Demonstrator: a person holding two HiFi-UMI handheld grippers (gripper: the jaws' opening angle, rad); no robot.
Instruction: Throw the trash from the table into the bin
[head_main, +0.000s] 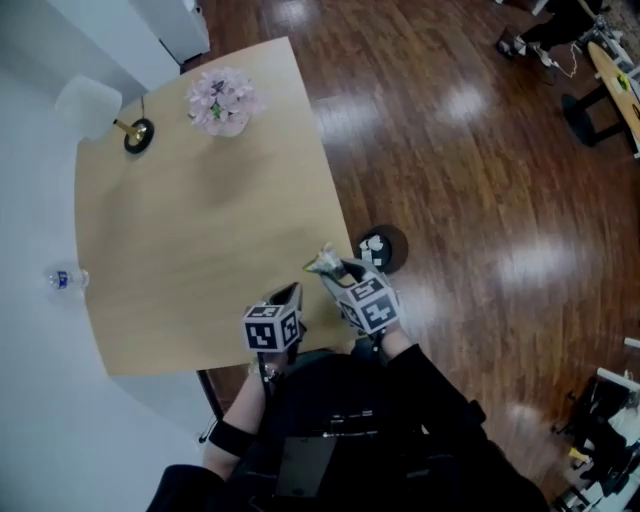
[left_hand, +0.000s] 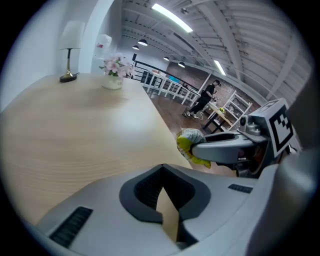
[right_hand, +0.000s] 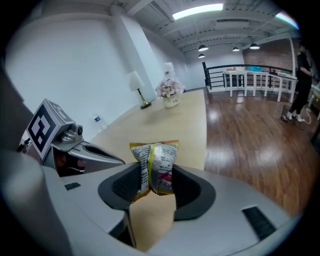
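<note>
Closest to the lens, found right gripper closed on a crumpled snack packet, ribbed dark pads pressing its two flat sides. Recorded packet upright in the grip: lower half sunk between the pads, sealed yellow-edged top standing clear beyond the fingertips. Noted white printed face with a pink patch turned toward the camera. Confirmed from the head view: packet held just inside the right edge of the table, near the front corner. Located round dark bin on the wood floor just beside that edge, near the packet but not under it. Could not judge packet's height above the tabletop. Found left gripper with fingertips touching and nothing between them, only bare tabletop showing through the wedge behind the tips. Located left gripper over the table's front edge, just beside the right one and apart from the packet. Logged at the table's far end a pot of pink flowers and a white-shaded lamp, both well apart from the grippers. Logged a person standing far off across the floor in the left gripper view. Noted dark sleeves at the bottom of the head view.
</note>
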